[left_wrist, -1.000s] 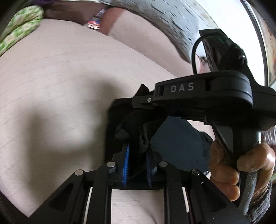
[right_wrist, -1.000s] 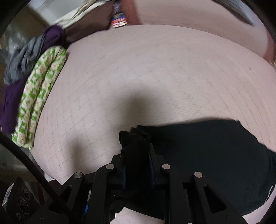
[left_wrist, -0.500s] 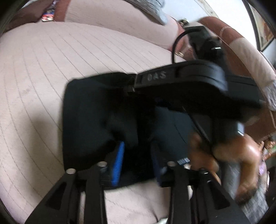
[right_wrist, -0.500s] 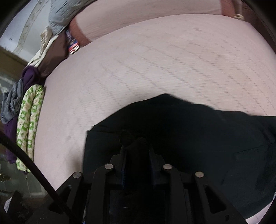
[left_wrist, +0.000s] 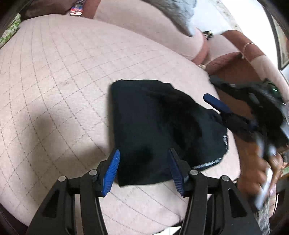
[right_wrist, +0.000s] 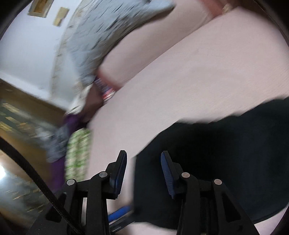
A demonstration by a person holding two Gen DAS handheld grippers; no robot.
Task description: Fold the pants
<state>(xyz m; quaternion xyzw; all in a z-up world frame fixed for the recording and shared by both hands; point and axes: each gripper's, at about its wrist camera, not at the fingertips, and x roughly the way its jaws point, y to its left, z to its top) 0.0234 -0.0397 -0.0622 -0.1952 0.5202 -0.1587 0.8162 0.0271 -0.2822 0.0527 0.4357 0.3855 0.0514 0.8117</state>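
The black pants lie folded flat on the pink quilted sofa seat. My left gripper hovers at their near edge. Its jaws are opening; the cloth's edge sits between the blue pads without being pressed. In the blurred right wrist view, my right gripper is over the left edge of the pants, its jaws also opening and gripping nothing. From the left wrist view, the right gripper is a blur at the right, one of its blue pads showing, with a hand on its handle.
The sofa backrest runs along the far side, with a grey patterned cloth draped on it. At the seat's left end lie a green-and-white folded cloth, purple fabric and a small colourful item.
Both grippers held bunched black fabric before; both have opened and let go. The pants now lie flat. The right gripper has swung off to the right of the pants.
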